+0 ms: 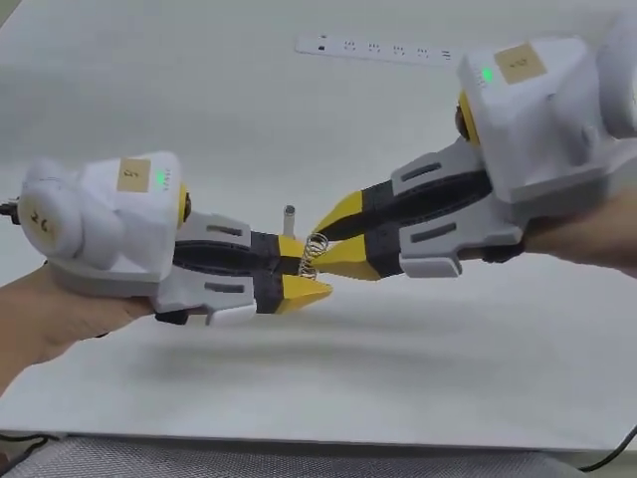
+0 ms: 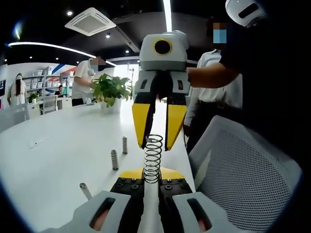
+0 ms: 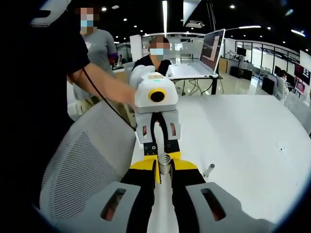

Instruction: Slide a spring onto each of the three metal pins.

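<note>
A small steel spring [image 1: 311, 255] hangs in the air between my two grippers, above the white table. My left gripper [image 1: 305, 269] is shut on one end of it; in the left gripper view the spring [image 2: 153, 158] rises from between my own jaws. My right gripper [image 1: 333, 244] comes in from the right, and its yellow fingers [image 2: 142, 121] close around the spring's other end [image 3: 165, 163]. A bare metal pin [image 1: 289, 214] stands just behind the grippers, also seen lower left [image 2: 85, 190]. Two further pins [image 2: 114, 159] [image 2: 125, 144] stand upright with coils on them.
A white power strip [image 1: 373, 48] lies at the far edge of the table [image 1: 199, 119]. A grey mesh chair [image 2: 243, 165] stands beside the table. Several people stand around, and a potted plant [image 2: 111, 87] sits farther along the table.
</note>
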### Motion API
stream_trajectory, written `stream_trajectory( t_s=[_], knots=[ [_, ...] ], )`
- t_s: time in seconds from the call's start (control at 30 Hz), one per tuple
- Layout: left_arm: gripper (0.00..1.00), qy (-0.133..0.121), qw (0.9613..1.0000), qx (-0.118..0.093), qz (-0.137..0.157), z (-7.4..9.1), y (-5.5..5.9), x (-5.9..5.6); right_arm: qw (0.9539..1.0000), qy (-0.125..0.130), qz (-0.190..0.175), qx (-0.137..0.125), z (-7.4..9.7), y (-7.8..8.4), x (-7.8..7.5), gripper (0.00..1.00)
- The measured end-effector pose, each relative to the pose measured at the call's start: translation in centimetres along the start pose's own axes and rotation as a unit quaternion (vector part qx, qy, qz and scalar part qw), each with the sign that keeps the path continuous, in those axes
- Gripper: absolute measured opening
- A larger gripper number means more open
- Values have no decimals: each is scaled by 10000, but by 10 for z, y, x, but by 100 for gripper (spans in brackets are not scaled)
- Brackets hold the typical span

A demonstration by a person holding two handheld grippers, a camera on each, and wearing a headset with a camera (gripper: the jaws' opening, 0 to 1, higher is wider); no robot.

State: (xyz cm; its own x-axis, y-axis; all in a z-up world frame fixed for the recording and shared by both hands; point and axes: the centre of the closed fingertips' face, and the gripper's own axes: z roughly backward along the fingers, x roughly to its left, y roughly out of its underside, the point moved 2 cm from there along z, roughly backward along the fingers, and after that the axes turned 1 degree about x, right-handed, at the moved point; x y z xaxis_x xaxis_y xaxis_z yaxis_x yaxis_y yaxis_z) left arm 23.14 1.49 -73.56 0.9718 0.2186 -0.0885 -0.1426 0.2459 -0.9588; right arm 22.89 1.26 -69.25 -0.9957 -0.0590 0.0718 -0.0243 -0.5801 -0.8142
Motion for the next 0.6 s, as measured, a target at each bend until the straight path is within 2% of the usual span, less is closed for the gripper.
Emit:
stream_trajectory(
  t_s=[0.07, 0.1, 0.13, 0.33, 0.43, 0.47, 0.5, 0.53, 0.6],
  knots=[
    [1, -9, 10000, 5, 7, 0, 0, 1, 10000, 42, 37, 48, 1, -2, -2, 13],
    [1, -12, 10000, 14, 0, 0, 0, 1, 9998, 32, 20, 198, 2, 0, -2, 15],
    [1, -10, 10000, 19, 8, 0, 1, 1, 9997, 43, 65, 243, 2, -1, -3, 17],
    [1, -9, 10000, 20, 4, 0, 1, 2, 9971, -81, 313, 688, 5, -4, -5, 16],
    [1, -2, 10000, 30, 5, -1, 1, 2, 9935, -249, 366, 1049, 6, -1, -4, 16],
    [1, 9, 10000, 28, 3, -1, 1, 2, 9919, -212, 353, 1198, 6, 2, -6, 16],
    [1, -1, 10000, 35, -5, -1, 1, 2, 9902, -235, 512, 1281, 5, 3, -9, 17],
    [1, 2, 10000, 35, -3, -2, 1, 3, 9884, -288, 468, 1416, 5, 5, -8, 17],
    [1, -10, 10000, 35, -9, -2, 1, 3, 9882, -339, 414, 1433, 2, 1, -9, 18]
  ],
)
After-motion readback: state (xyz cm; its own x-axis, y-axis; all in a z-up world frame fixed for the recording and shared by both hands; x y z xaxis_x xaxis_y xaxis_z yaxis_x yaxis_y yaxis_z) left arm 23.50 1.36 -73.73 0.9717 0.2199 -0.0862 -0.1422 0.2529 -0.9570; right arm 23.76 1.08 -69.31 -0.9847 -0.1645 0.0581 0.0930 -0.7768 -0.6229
